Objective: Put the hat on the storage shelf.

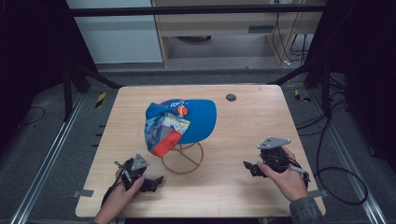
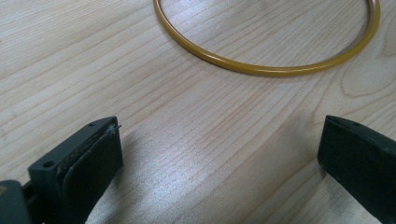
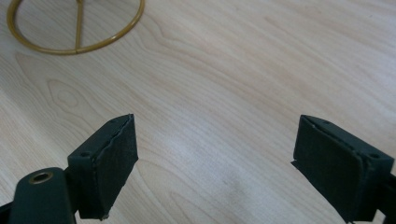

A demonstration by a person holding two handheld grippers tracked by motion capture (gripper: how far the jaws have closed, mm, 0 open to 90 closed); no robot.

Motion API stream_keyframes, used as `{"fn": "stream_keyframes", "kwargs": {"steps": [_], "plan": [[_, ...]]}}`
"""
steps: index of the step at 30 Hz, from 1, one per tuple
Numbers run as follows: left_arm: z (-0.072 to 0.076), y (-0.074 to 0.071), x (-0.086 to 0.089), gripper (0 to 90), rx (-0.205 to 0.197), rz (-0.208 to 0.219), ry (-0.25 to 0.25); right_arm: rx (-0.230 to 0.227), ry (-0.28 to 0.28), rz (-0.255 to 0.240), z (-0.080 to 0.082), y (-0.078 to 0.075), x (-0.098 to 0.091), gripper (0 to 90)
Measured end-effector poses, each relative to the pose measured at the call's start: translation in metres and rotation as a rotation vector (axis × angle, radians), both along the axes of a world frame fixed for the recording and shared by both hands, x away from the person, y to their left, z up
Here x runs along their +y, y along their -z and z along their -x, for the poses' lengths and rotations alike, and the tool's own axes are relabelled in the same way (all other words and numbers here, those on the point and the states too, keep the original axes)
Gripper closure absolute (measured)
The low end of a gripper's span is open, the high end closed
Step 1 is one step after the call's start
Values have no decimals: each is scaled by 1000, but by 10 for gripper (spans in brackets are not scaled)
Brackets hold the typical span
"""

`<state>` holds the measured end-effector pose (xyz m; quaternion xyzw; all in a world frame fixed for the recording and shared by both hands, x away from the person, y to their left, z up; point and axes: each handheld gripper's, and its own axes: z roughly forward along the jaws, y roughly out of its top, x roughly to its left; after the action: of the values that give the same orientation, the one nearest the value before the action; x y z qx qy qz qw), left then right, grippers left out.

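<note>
A blue cap point(image 1: 196, 121) with colourful printed panels and a red-orange patch sits on a gold wire stand point(image 1: 180, 173) at the middle of the wooden table point(image 1: 247, 126). My left gripper point(image 1: 156, 181) lies low at the front left, pointing right toward the stand's ring base. In the left gripper view the left gripper point(image 2: 219, 135) is open over bare wood, with the ring base point(image 2: 261, 70) just ahead. My right gripper point(image 1: 247, 166) is at the front right, pointing left. The right gripper point(image 3: 215, 126) is open with nothing between its jaws, and the ring base point(image 3: 56, 50) lies farther off.
A dark round grommet point(image 1: 230, 97) sits in the table's far part. Small tape strips mark the front corners point(image 1: 83, 192) point(image 1: 317, 192). Cables lie on the floor to the right point(image 1: 336, 177), and metal rails run along both sides of the table.
</note>
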<state>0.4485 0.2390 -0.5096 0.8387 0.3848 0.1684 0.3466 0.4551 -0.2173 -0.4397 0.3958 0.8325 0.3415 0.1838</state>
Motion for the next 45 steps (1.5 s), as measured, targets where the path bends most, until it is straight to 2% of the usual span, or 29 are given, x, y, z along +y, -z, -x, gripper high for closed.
{"fn": "stream_keyframes", "kwargs": {"steps": [13,28,37,45], "plan": [[0,0,0,0,0,0,0,31,6,-22,5,23,-2,134],[0,0,0,0,0,0,0,59,-6,-37,8,42,4,132],[0,0,0,0,0,0,1,72,33,-69,3,57,9,117],[0,0,0,0,0,0,2,68,76,-86,-1,63,10,108]]}}
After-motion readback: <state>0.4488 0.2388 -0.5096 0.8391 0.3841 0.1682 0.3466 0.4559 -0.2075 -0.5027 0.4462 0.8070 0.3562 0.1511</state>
